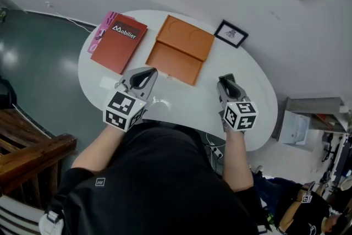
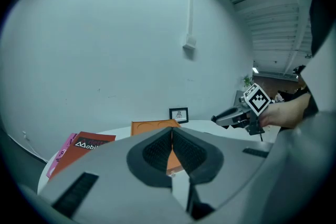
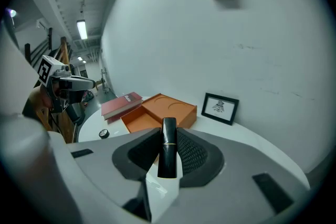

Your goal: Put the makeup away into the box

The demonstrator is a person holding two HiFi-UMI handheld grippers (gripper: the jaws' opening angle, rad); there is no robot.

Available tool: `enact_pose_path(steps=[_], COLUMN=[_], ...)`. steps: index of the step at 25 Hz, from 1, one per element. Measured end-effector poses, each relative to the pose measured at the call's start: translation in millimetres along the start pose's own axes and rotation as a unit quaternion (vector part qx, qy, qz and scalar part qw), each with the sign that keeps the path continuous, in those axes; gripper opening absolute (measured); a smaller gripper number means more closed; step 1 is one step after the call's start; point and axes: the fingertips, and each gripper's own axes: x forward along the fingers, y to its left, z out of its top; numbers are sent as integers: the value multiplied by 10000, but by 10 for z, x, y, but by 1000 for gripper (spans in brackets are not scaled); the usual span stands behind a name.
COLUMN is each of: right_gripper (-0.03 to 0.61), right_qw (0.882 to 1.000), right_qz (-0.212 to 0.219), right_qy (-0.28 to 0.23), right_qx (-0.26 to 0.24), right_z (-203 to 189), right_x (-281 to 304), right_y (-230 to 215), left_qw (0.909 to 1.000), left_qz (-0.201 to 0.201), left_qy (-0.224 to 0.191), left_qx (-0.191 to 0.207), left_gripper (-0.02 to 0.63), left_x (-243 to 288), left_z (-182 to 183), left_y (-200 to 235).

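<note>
An open orange box (image 1: 180, 50) lies at the middle back of the white oval table (image 1: 245, 77); it also shows as the orange box (image 3: 157, 110) in the right gripper view. My right gripper (image 3: 169, 131) is shut on a black lipstick tube (image 3: 168, 153) that stands upright between its pads. In the head view the right gripper (image 1: 226, 80) hovers near the table's right front, short of the box. My left gripper (image 1: 148, 72) is shut with nothing in it, just in front of the box's near left corner. Its closed jaws (image 2: 171, 135) point toward the box (image 2: 152, 126).
A red book (image 1: 119, 44) lies on a pink one at the table's back left. A small framed picture (image 1: 231, 34) leans at the back right against the wall. A small round black item (image 3: 104, 134) sits on the table near the front left.
</note>
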Motion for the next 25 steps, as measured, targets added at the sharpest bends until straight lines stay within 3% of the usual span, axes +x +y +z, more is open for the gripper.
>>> enact_pose_path(steps=[6,13,19,25], right_gripper=[107,107,107,107], right_qw=[9969,9785,9593,9487], right_qz=[537,1257,1399,1457], right_qy=[200,887,1594,2113], right_qx=[-539,-1370,-1866,-1844], right_z=[296,115,-133,-364], right_x=[564,1136,1516,1719], right_y=[648,1066,1174,1165], left_qw=[9996,9971,9953,9934], left_qz=[81,319,441,704], left_qy=[9,52,263,343], left_qx=[-279,-684,-824,-840], left_gripper=[15,14,15,15], left_x=[-165,-57,-36,-98], left_z=[-103,-260,-459,-558], left_y=[392,577,676,854])
